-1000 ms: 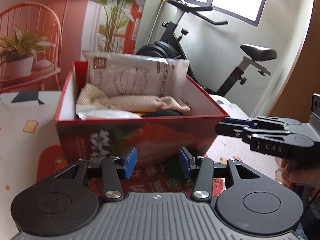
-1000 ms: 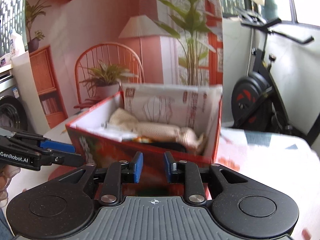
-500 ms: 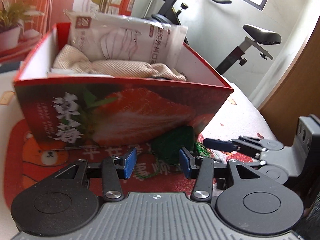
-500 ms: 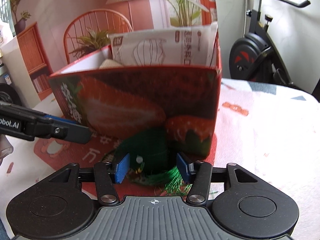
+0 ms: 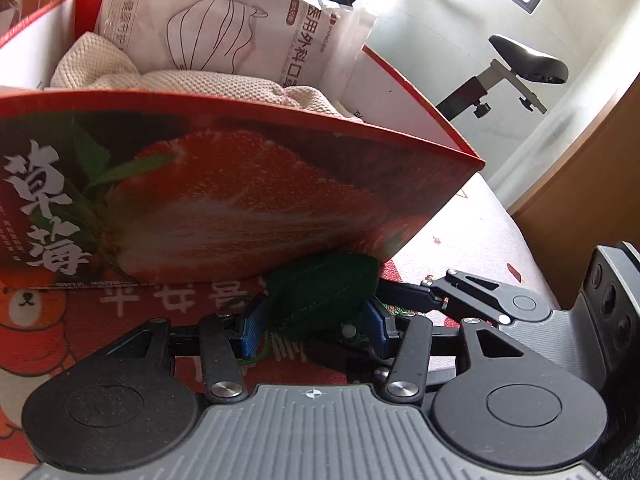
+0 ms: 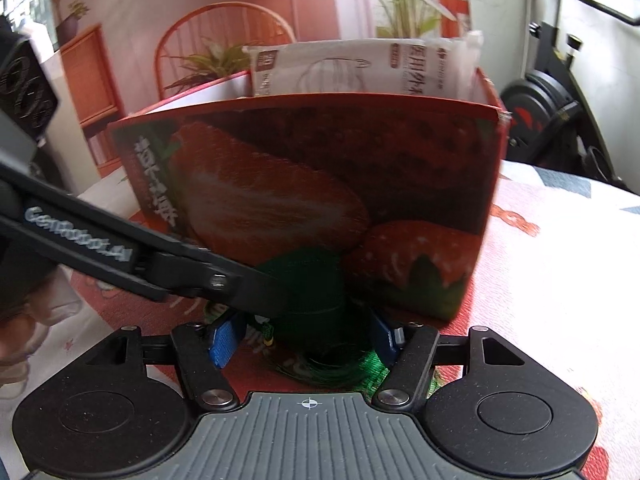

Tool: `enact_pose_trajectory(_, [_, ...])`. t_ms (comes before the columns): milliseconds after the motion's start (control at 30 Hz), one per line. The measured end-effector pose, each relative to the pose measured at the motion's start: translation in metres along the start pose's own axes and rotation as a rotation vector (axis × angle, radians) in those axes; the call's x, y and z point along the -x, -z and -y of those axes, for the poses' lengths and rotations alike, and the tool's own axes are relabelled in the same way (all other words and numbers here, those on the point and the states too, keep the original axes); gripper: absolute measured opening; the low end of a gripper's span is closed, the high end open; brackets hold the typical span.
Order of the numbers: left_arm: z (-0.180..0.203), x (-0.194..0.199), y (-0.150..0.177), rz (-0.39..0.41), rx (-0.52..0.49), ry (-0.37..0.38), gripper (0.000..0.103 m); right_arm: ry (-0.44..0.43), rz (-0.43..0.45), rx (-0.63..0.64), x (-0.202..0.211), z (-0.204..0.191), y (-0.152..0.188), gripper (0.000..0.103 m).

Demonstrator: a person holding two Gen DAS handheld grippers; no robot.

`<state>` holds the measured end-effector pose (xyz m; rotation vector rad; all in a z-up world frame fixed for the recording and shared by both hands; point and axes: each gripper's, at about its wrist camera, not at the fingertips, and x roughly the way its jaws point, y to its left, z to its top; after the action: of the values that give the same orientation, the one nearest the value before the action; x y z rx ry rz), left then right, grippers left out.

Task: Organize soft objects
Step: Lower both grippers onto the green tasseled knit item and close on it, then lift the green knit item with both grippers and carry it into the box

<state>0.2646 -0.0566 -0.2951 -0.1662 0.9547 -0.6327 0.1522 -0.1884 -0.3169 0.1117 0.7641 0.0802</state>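
Two hand-held grippers angle downward toward a dark green soft object [image 5: 320, 292] lying on a red printed mat [image 5: 160, 300], just in front of the near wall of a red strawberry-printed box [image 5: 224, 200]. The left gripper [image 5: 316, 326] has its jaws opening, blue pads [image 5: 253, 326] set on either side of the green object, which sits between them; whether the pads press on it cannot be told. The right gripper [image 6: 304, 336] comes in from the right, jaws likewise opening, with the same green object and its shiny green fringe [image 6: 356, 368] between its pads. In the right wrist view the left gripper's black finger crosses in front from the left. Inside the box, a cream knitted cloth [image 5: 168, 76] lies in front of a white mask packet [image 5: 240, 28] standing against the far wall.
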Motion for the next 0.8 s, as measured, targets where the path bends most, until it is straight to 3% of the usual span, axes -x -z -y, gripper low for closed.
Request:
enact_pose_trajectory(167, [-0.004, -0.001, 0.002, 0.008, 0.012, 0.022, 0.053, -0.008, -0.008, 0.012, -0.003, -0.007, -0.001, 0.05])
enact_pose_trajectory(333, [-0.006, 0.012, 0.008, 0.029, 0.031, 0.034, 0.053, -0.009, 0.007, 0.015, 0.006, -0.018, -0.001, 0.049])
enact_pose_trajectory(600, [0.002, 0.058, 0.034, 0.114, 0.087, 0.042, 0.053, -0.04, 0.089, 0.015, 0.042, -0.04, 0.001, 0.049])
enact_pose_trajectory(800, [0.01, 0.088, 0.05, 0.153, 0.082, 0.047, 0.053, -0.014, 0.14, 0.04, 0.069, -0.066, 0.008, 0.049])
